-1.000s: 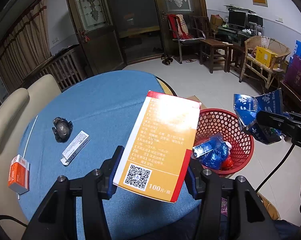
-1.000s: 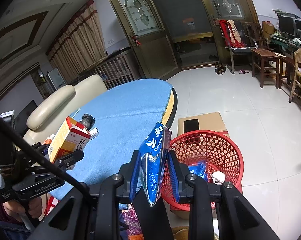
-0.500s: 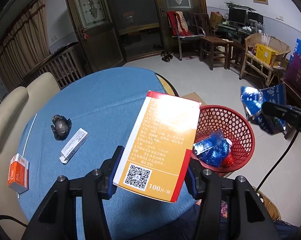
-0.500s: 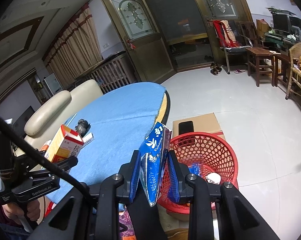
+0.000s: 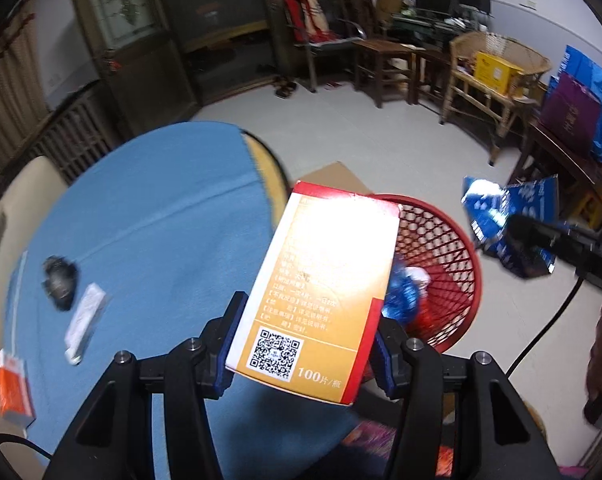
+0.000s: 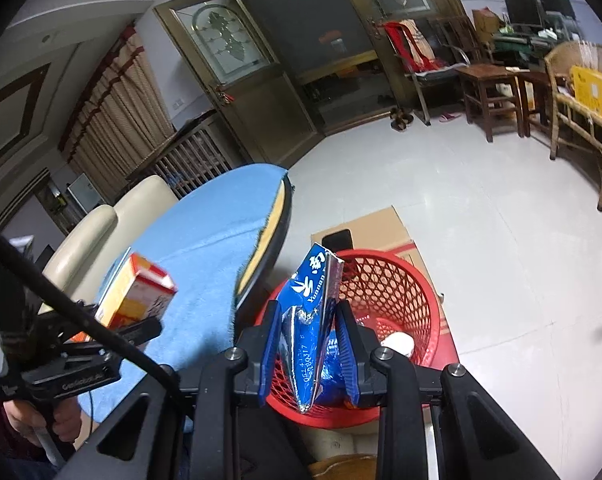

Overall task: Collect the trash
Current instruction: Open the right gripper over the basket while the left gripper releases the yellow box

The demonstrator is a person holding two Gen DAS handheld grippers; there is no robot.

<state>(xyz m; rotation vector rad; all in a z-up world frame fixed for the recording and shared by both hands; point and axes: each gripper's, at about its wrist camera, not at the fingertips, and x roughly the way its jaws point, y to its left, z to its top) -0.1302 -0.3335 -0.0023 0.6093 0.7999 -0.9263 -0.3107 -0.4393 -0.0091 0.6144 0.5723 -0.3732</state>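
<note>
**Holding trash over the basket**

Gripping an orange box [image 5: 321,292] between its blue pads, the left gripper [image 5: 303,350] hangs over the edge of the blue-covered table [image 5: 153,220], with the red basket [image 5: 449,264] just beyond. The right gripper [image 6: 309,354] pinches a flattened blue packet [image 6: 311,320] above that basket, which already holds blue wrappers. A dark crumpled wad [image 5: 59,282], a white tube box [image 5: 85,322] and a small orange carton [image 5: 13,388] lie on the table.
</note>
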